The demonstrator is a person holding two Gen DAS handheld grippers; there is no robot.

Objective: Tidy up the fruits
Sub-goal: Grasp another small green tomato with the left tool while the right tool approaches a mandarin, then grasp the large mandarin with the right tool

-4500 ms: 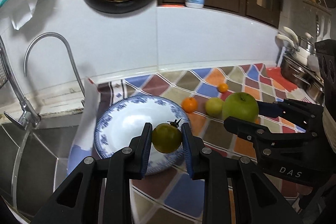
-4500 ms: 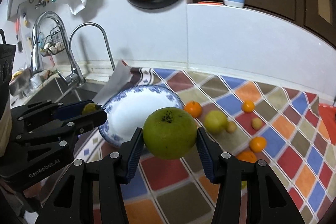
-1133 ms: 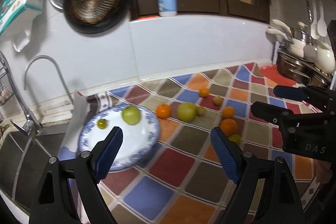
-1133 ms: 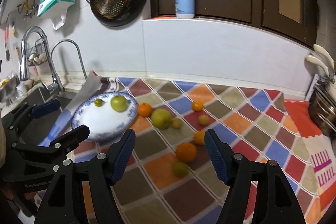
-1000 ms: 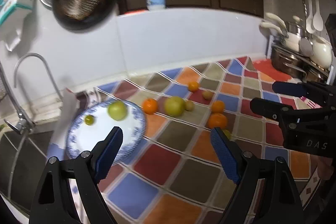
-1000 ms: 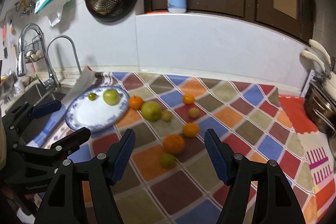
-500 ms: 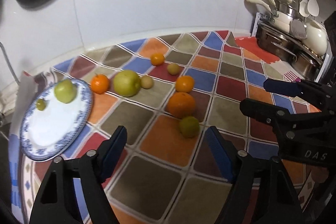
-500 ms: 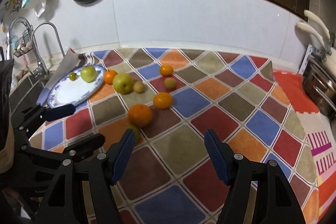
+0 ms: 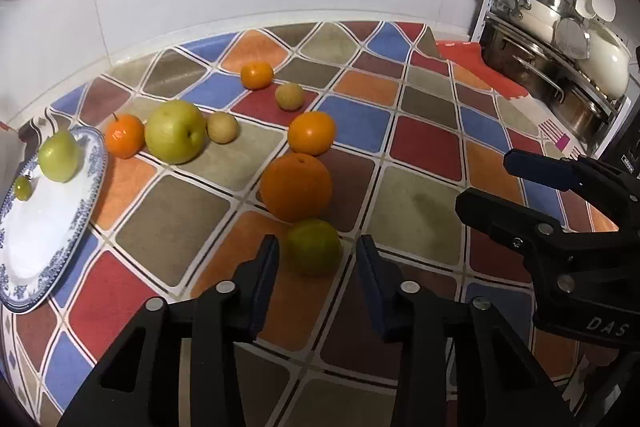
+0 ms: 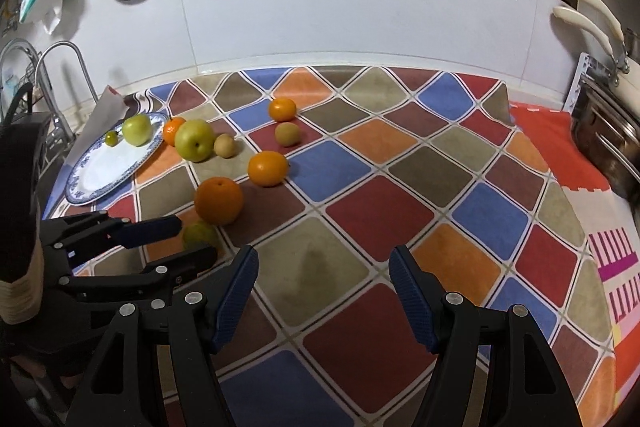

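Note:
A small green citrus [image 9: 314,247] lies on the checked cloth just in front of a large orange [image 9: 296,187]. My left gripper [image 9: 317,269] straddles it and its jaws are closing, with a thin gap still showing on each side of the fruit. The right wrist view shows the same citrus [image 10: 200,235] between the left gripper's tips [image 10: 195,239]. My right gripper [image 10: 323,279] is open over bare cloth, holding nothing. The blue-rimmed plate [image 9: 40,227] at the left carries a green apple [image 9: 59,155] and a small green tomato [image 9: 23,188].
Loose on the cloth are a yellow-green apple [image 9: 175,131], a mandarin [image 9: 124,135], an orange [image 9: 312,132], a tangerine [image 9: 257,75] and two small yellowish fruits. Pots on a rack [image 9: 560,67] stand at the right, a faucet [image 10: 60,67] and sink at the left.
The left gripper came down and forward over the green citrus and its jaws narrowed around it. The right gripper sank toward the cloth at the same width.

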